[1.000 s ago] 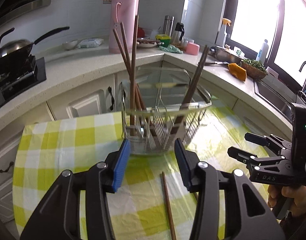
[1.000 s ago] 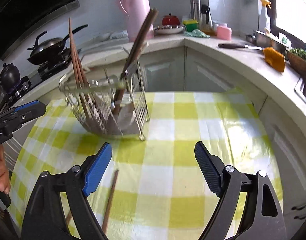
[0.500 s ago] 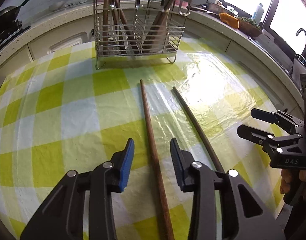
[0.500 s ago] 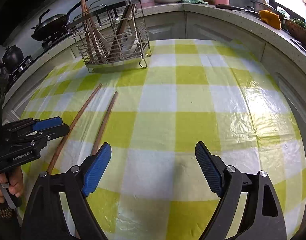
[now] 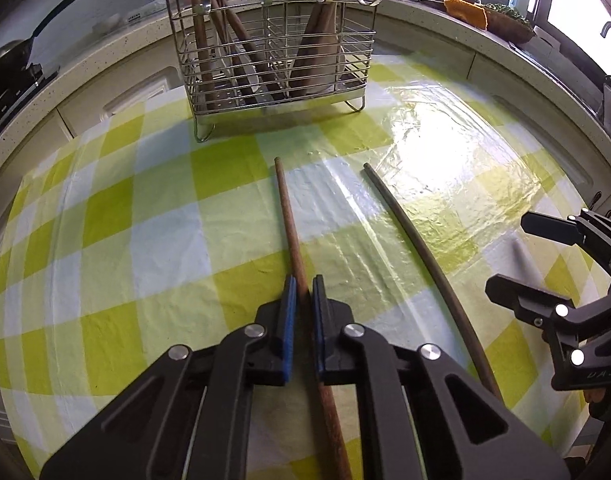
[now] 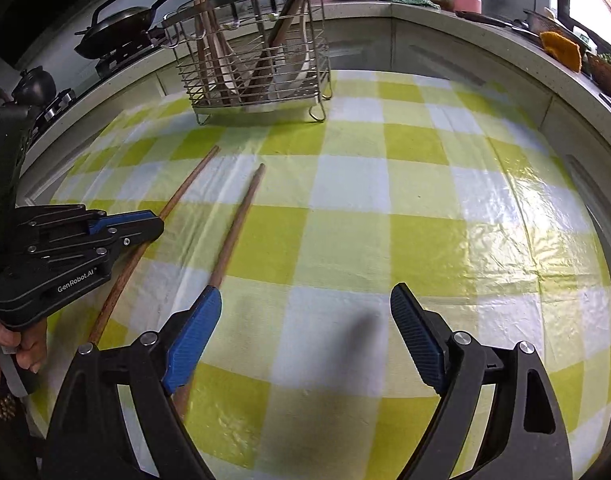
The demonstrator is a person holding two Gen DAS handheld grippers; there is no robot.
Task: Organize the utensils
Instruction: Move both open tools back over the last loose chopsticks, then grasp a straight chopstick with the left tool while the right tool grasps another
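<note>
On the checked tablecloth (image 5: pixel 153 240), we pinch 1 brown chopstick (image 5: pixel 291 224) in the left gripper (image 5: pixel 302 292), its long axis pointing at the wire caddy (image 5: pixel 273 60) ahead, while the right gripper (image 6: pixel 305 320) stands spread beside the 2nd chopstick (image 6: pixel 237 224).

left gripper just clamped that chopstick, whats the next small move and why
Probably a short lift straight up. The left gripper has just closed on the reddish chopstick, which lies flat on the checked tablecloth. Raising it clears the cloth and the darker chopstick beside it before heading to the wire rack. The right gripper stands open, holding nothing.
</note>
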